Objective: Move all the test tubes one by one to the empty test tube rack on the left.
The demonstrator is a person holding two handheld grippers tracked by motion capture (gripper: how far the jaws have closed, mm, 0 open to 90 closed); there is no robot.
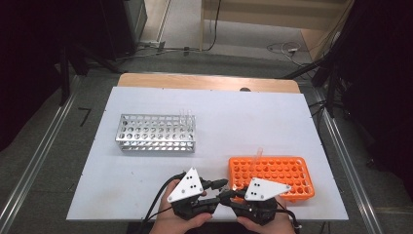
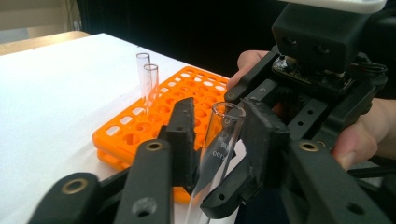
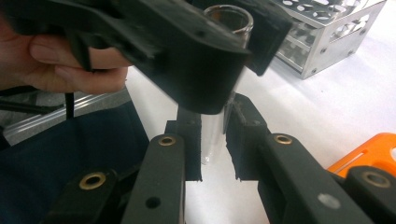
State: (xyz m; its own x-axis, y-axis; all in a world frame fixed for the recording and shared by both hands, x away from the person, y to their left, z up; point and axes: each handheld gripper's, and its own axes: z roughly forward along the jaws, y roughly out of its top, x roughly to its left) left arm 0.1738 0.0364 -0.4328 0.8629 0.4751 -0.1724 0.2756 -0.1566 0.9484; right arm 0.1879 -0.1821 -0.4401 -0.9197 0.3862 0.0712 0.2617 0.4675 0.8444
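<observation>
Both grippers clamp one glass tube (image 2: 223,135), left gripper (image 2: 212,140), right gripper (image 3: 215,140), high view hides it

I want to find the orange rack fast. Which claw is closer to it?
Right. The right claw sits at the orange rack's near left corner; the left claw is just beside it, slightly farther left.

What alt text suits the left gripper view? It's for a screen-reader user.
A clear glass test tube stands between the left gripper's black jaws, gripped lower down by the right gripper. Behind, an orange rack holds two tubes.
</observation>
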